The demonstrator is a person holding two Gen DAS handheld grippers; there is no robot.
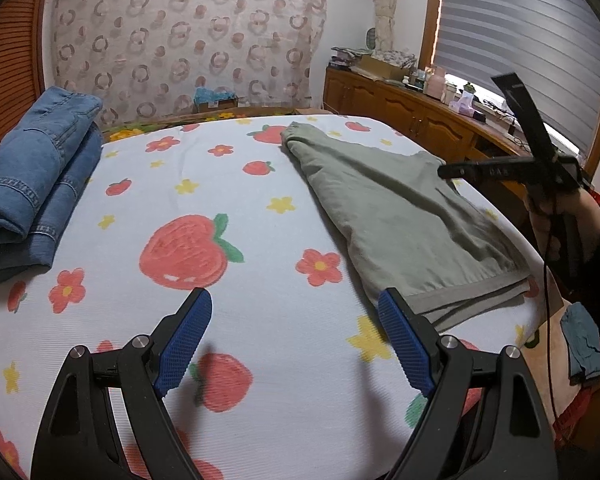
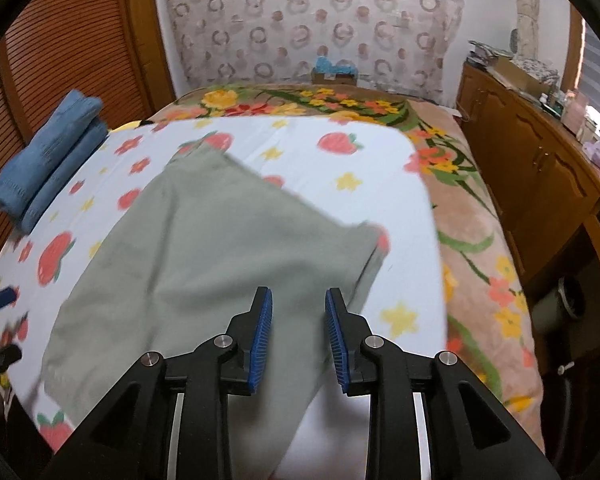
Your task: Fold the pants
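Folding looks barely begun: the green pants (image 1: pixel 396 208) lie on the strawberry-print sheet (image 1: pixel 228 184), already doubled leg on leg as far as we can judge, with the waistband toward us at the near right edge of the bed and the cuffs pointing to the far end

We hold both tools clear of the cloth. Left gripper (image 1: pixel 296 340): blue pads spread wide, nothing between them, hovering over bare sheet just left of the waistband (image 1: pixel 472 288). Right gripper (image 2: pixel 298 336): pads apart with a narrower gap, nothing held, poised above the near half of the pants (image 2: pixel 220 248)

To do the coming fold well, we reckon:
- pinch the waistband at its two corners, one tool each, taking every layer in the bite so the underside does not trail
- lift only enough to clear the sheet, carry toward the cuffs, lay down with edges matched
- release only once the cloth lies flat

Pants as seen: pale sage green, soft and thick like sweatpants, ribbed grey-green band at the waist, gathered cuff at the far end. Surface mostly flat with shallow creases. Right wrist view is motion-blurred, so finer wrinkles cannot be told

Also noted: folded jeans (image 1: pixel 32 184) stacked at the far left of the bed, well apart from the pants
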